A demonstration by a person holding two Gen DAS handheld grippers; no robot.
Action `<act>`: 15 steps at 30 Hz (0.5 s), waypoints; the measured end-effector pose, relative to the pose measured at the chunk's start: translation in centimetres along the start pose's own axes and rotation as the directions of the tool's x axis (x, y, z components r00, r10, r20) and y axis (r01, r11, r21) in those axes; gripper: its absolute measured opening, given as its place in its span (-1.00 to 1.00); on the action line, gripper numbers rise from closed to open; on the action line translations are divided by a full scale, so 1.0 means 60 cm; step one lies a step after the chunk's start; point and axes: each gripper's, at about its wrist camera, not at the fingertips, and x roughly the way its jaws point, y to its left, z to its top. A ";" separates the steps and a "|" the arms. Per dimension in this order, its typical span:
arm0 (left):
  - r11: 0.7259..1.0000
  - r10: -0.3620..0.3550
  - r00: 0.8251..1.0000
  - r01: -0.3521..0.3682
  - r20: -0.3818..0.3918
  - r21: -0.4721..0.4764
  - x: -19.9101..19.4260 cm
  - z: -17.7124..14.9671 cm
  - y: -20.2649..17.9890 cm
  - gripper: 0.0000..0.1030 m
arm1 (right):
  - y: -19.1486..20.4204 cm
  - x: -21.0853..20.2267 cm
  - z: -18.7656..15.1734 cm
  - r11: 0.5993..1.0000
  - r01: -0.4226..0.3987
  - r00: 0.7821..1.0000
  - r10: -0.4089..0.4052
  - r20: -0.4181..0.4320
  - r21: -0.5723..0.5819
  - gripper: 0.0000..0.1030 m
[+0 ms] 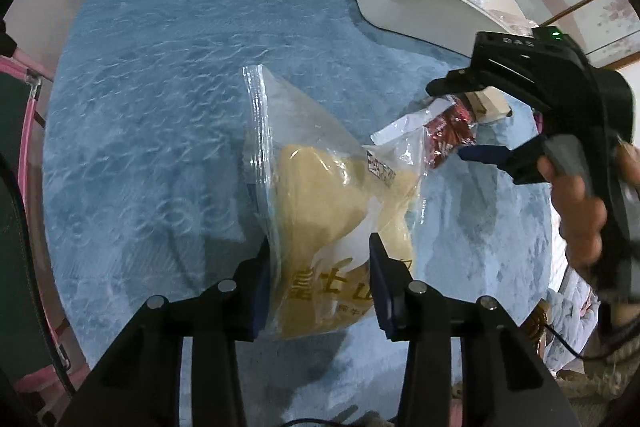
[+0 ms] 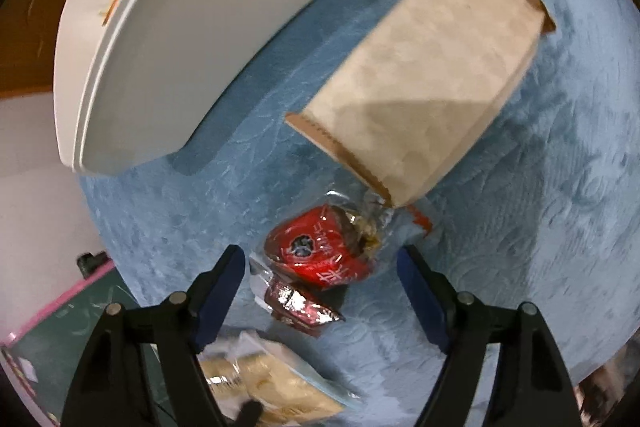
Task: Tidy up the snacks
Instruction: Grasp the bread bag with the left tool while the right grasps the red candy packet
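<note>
Your blue plush-covered bench (image 1: 168, 99) carries everything; a white curved bin (image 1: 424, 7) stands at its far right corner, with a few packets inside it; just beside the bin's wall lies a tan paper pouch (image 2: 428, 83), flat on the plush; your left tool (image 1: 320, 267) has its two fingers on either side of a clear bag of yellow snacks (image 1: 336, 195), which rises tilted above the bench, though whether the pads press it you cannot tell; your right tool (image 2: 320, 279) hangs with jaws wide above a red snack packet (image 2: 320, 255), which lies touching the pouch's near end, towards the bench's right edge.
</note>
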 end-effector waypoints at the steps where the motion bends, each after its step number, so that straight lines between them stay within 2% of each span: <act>1: 1.000 -0.005 1.000 0.005 0.005 -0.005 -0.008 -0.005 -0.001 -0.22 | -0.002 0.000 0.001 1.000 0.000 1.000 0.000 -0.004 0.007 0.54; 3: 1.000 -0.023 1.000 0.023 0.016 -0.013 -0.020 -0.010 0.002 -0.22 | -0.003 -0.001 0.000 1.000 0.011 1.000 -0.011 -0.001 0.015 0.41; 5: 0.999 -0.030 0.999 0.031 0.029 -0.011 -0.039 -0.009 0.009 -0.22 | -0.009 -0.012 -0.009 1.000 0.008 1.000 -0.008 0.020 0.007 0.12; 7: 1.000 -0.027 0.999 0.027 0.042 -0.004 -0.052 -0.013 0.006 -0.22 | -0.013 -0.023 -0.016 1.000 -0.012 0.999 0.012 0.037 -0.014 0.01; 9: 1.000 -0.025 0.998 0.024 0.050 0.004 -0.058 0.002 0.006 -0.22 | -0.017 -0.036 -0.025 0.999 -0.036 0.998 0.038 0.059 -0.038 -0.02; 11: 1.000 -0.026 0.998 0.025 0.063 0.013 -0.071 0.003 0.002 -0.22 | -0.022 -0.051 -0.034 0.996 -0.056 0.995 0.061 0.078 -0.064 -0.13; 15: 0.999 -0.041 0.995 0.039 0.091 0.017 -0.091 0.011 -0.007 -0.22 | -0.038 -0.084 -0.048 0.992 -0.077 0.991 0.088 0.106 -0.098 -0.13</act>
